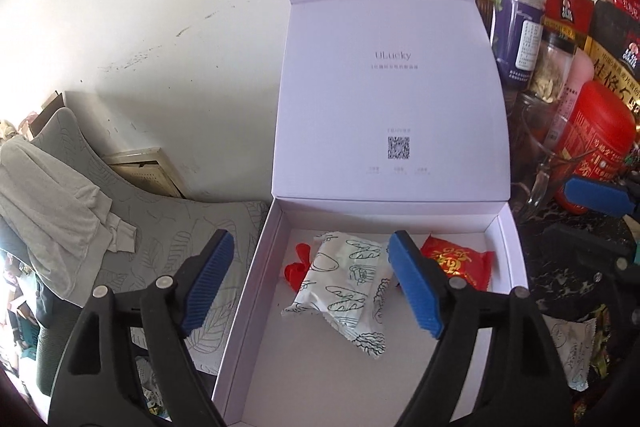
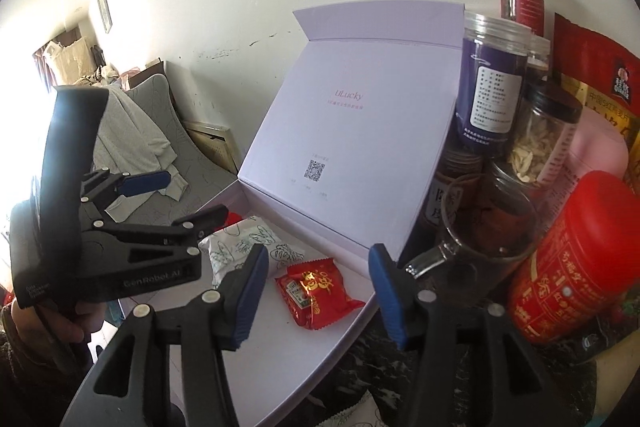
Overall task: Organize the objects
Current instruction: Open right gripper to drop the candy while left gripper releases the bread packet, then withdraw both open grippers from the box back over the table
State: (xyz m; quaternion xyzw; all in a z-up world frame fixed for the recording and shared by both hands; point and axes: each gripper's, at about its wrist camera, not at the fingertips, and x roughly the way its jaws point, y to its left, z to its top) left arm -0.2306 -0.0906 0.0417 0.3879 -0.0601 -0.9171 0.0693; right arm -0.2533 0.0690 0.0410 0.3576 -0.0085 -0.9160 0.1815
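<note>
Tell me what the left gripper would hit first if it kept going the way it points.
Probably the white snack packet in the box; the left gripper is open and empty above it.

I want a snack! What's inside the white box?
Inside the white box: a white doodle-print packet, a red packet and something small and red, partly hidden under the white packet.

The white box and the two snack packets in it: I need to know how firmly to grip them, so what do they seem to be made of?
The white box looks like rigid matte paperboard: thick straight walls, a creased hinge, no glare. The white packet seems soft matte film or paper, with crimped, wrinkled ends. The red packet looks like glossy plastic film, with shiny highlights and serrated edges.
</note>
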